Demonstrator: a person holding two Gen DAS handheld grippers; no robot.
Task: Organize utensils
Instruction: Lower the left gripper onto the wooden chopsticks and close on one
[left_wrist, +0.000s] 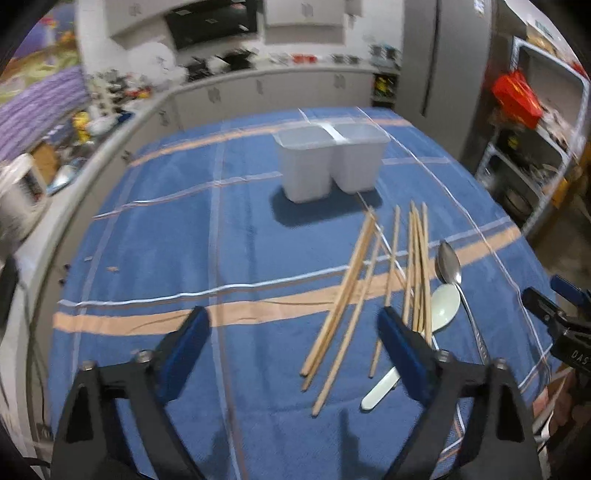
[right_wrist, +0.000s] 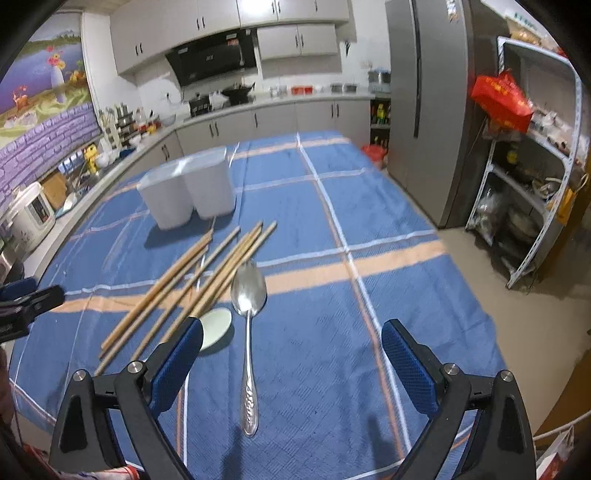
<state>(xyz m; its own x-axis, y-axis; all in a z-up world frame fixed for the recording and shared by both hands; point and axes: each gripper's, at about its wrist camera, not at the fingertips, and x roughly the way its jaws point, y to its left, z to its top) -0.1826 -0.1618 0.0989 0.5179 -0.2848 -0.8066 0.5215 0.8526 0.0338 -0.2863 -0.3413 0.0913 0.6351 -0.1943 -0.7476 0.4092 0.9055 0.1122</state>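
Note:
Several wooden chopsticks (left_wrist: 419, 273) (right_wrist: 225, 275) lie fanned out on the blue checked tablecloth (left_wrist: 184, 221) (right_wrist: 369, 221). Beside them lie a metal spoon (left_wrist: 448, 264) (right_wrist: 248, 291) and a pale plastic spoon (left_wrist: 445, 306) (right_wrist: 216, 328). Two white bins (left_wrist: 306, 162) (right_wrist: 166, 199) stand side by side behind them. My left gripper (left_wrist: 293, 317) hovers open over the near ends of the chopsticks, holding nothing. My right gripper (right_wrist: 291, 326) is open above the metal spoon's handle, apart from it.
A grey fridge (right_wrist: 424, 110) and a metal shelf rack (right_wrist: 535, 184) stand to the right of the table. A kitchen counter (right_wrist: 258, 107) runs along the back and left, with a rice cooker (right_wrist: 29, 218) on it.

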